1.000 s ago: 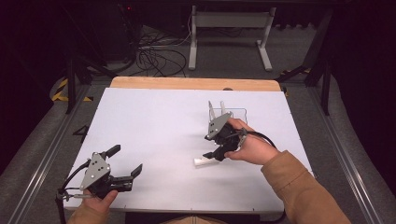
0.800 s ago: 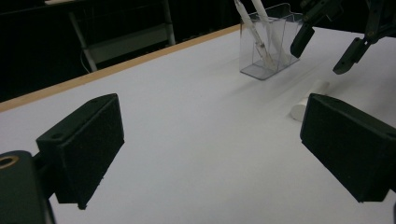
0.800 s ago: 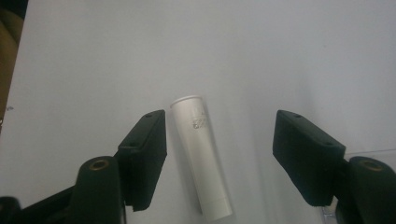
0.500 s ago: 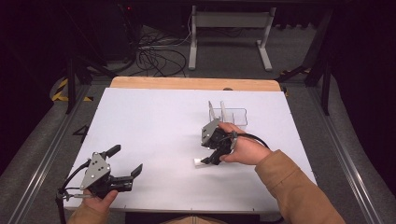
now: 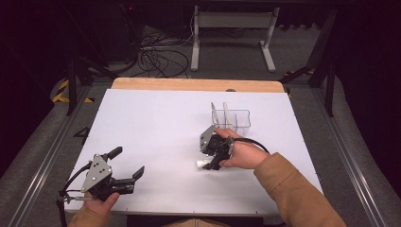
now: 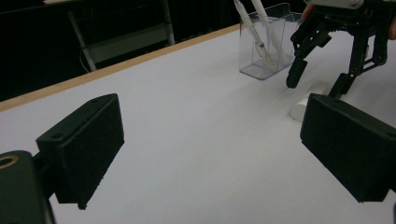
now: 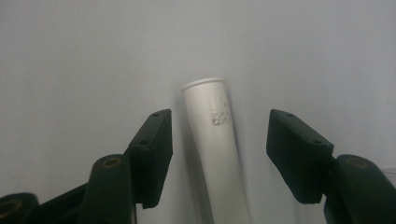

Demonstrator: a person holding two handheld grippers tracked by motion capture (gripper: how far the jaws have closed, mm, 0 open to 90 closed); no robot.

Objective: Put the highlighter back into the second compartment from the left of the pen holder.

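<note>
On the white bench (image 5: 156,123), the right gripper (image 7: 219,154) straddles a lying white tube (image 7: 215,140); its fingers have just been closing, not yet touching. Closing off-centre could roll it away. The left gripper (image 5: 126,173) rests open, apart.

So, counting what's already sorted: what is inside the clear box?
Two white tubes lean inside the clear box, tops poking above its rim. Its far corner is covered by the right gripper.
</note>
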